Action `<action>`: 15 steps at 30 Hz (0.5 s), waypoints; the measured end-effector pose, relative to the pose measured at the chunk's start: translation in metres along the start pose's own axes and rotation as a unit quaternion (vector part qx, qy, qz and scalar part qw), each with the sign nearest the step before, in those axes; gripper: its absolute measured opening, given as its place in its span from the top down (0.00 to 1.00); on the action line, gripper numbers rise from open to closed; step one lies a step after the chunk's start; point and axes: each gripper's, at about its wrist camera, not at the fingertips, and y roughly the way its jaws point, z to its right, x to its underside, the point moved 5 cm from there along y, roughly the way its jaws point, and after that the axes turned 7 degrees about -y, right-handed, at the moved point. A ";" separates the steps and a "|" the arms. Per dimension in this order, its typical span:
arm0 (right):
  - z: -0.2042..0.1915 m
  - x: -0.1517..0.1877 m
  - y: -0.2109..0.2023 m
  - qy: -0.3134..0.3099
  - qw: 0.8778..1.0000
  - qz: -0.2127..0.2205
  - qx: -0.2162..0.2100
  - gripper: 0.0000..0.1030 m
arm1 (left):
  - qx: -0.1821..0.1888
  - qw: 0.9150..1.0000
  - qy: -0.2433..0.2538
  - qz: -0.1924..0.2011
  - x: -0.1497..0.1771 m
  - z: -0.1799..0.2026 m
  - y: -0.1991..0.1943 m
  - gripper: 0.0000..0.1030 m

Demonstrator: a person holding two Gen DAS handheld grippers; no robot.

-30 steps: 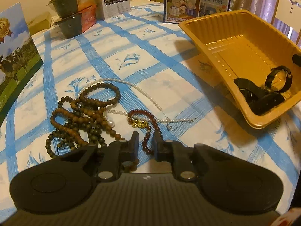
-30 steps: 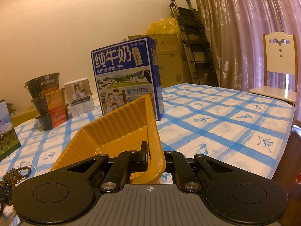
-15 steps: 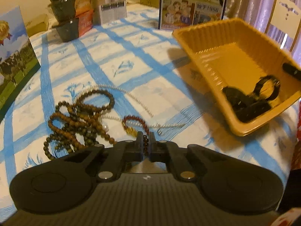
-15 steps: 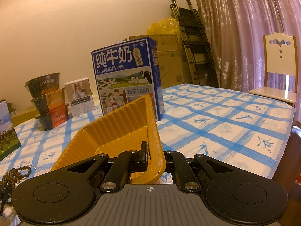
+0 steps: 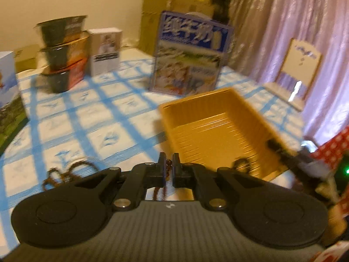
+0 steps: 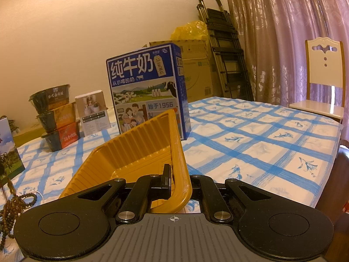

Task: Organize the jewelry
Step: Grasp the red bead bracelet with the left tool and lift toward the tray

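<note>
The left tool [image 5: 168, 161] is clamped on a dark red bead bracelet [image 5: 160, 191], which hangs from between its fingers and shows below them through the gap in the tool's frame; this view is blurred, so the beads cannot be told apart. The tool is held above the bench [image 5: 102, 118], which wears a blue-checked cloth; the yellow plastic tray [image 5: 209, 131] lies just ahead and to its right. A tangle of brown bead necklaces [image 5: 65, 174] lies on the cloth to the left. The right tool [image 6: 174, 174] is closed tight on the near rim of the tray [image 6: 139, 148], one finger inside the wall and one outside, and the tray is tipped up on that side. A blue milk carton box [image 6: 146, 91] stands behind the tray; stacked instant-noodle bowls [image 6: 56, 120] stand further left.
</note>
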 end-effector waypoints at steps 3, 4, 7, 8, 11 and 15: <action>0.000 0.000 0.000 0.000 1.000 0.000 0.000 0.94 | 0.033 0.999 -0.002 0.001 -0.005 0.021 0.000 0.97; 0.000 0.000 0.000 -0.001 1.000 0.000 0.000 0.94 | 0.044 0.999 -0.004 0.002 -0.006 0.028 0.002 0.97; 0.000 0.000 0.000 0.000 1.000 0.000 0.000 0.94 | 0.077 0.997 -0.008 -0.001 -0.011 0.052 0.009 0.97; 0.000 0.000 0.000 0.000 1.000 0.000 0.000 0.93 | 0.086 0.996 -0.009 -0.001 -0.013 0.058 0.012 0.96; -0.001 0.000 0.000 -0.001 1.000 0.000 0.000 0.94 | 0.108 0.994 -0.018 -0.006 -0.016 0.078 0.020 0.97; -0.002 0.001 -0.001 -0.002 1.000 0.001 -0.001 0.93 | 0.134 0.990 -0.027 -0.016 -0.015 0.102 0.034 0.97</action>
